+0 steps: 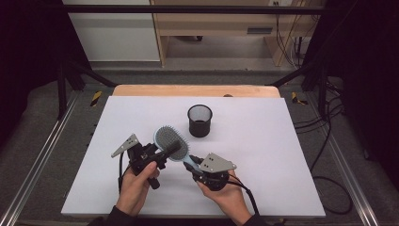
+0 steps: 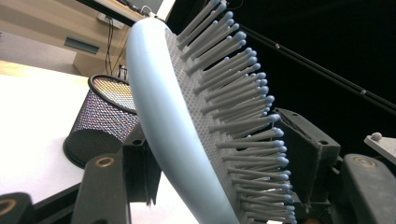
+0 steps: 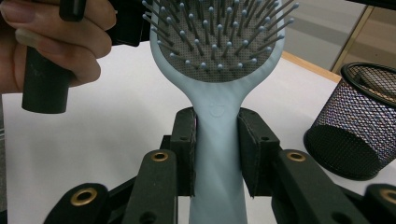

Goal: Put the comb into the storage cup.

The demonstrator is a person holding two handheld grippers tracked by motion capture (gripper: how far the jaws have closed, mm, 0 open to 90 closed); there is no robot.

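On the left, the left gripper (image 1: 162, 153) is sitting at about eight o'clock from the table's (image 1: 263, 155) centre, its jaws straddling the head of the light-blue paddle hairbrush (image 1: 172, 142); in the left gripper view one pad is lying against the smooth back and the other is meeting the bristle tips (image 2: 275, 133), so the jaws are pinching the head across its thickness; that is looking like a second hold, taken to steady the brush or take it over. Moving right, the hairbrush itself is being carried just above the white table, a little toward the person from the middle, between the two hands; its long axis is running from the handle at five o'clock up to the head at eleven o'clock, bristles facing up toward the camera. Further right, the right gripper (image 1: 196, 168) is clamping the handle (image 3: 215, 154) squarely between both pads, jaws pressed tight on it, carrying the weight. Beyond, at one o'clock from the head, the black mesh pen cup (image 1: 200, 121) is standing upright and apart, mouth up; judging by that, it may be the brush's destination.
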